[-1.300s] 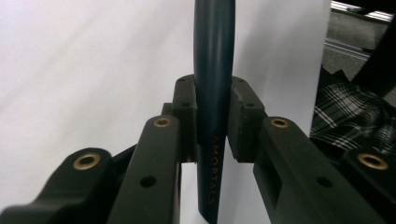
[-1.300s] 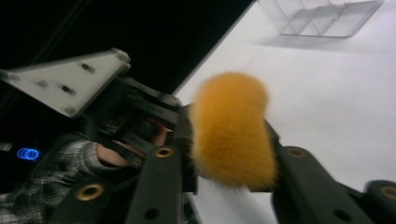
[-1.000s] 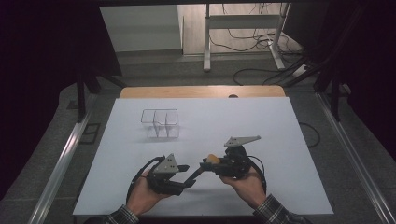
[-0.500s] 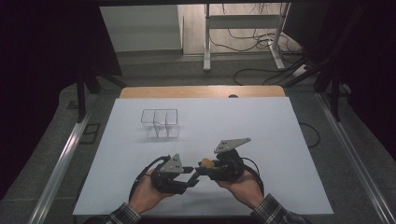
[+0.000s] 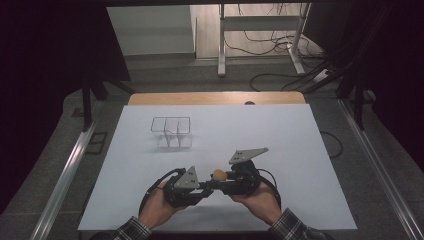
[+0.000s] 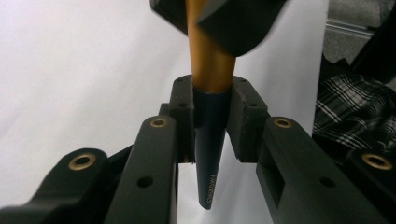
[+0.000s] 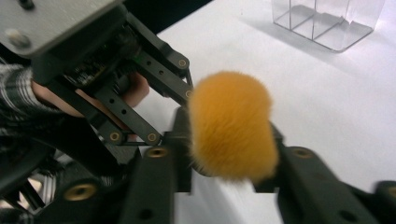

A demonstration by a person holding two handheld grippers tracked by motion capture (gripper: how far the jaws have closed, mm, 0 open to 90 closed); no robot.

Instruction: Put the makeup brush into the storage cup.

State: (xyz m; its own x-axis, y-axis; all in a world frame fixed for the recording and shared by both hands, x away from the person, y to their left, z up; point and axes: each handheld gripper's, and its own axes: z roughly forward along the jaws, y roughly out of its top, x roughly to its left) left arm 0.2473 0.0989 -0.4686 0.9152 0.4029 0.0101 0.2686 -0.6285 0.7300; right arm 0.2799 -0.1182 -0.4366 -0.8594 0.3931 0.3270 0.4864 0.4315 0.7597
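A makeup brush with a fluffy orange head [image 5: 219,174], a gold ferrule and a dark blue handle [image 6: 210,154] hangs between both grippers, above the near middle of the white table [image 5: 280,130]. My left gripper [image 5: 209,186] is shut on the handle; its pads [image 6: 183,112] press both sides of it just below the ferrule after its jaws closed in. My right gripper [image 5: 223,181] comes from the right. The orange head [image 7: 231,126] stands between its jaws, which have just been opening but still lie against the ferrule.
A clear plastic organizer [image 5: 171,132] with several compartments stands on the table behind the hands, left of centre, also in the right gripper view [image 7: 327,23]. Plaid sleeves enter from the near edge. Metal rails run along both sides of the table.
The left gripper's jaws have closed on the brush handle. Both hands stay close together near the front of the table, almost where they were.
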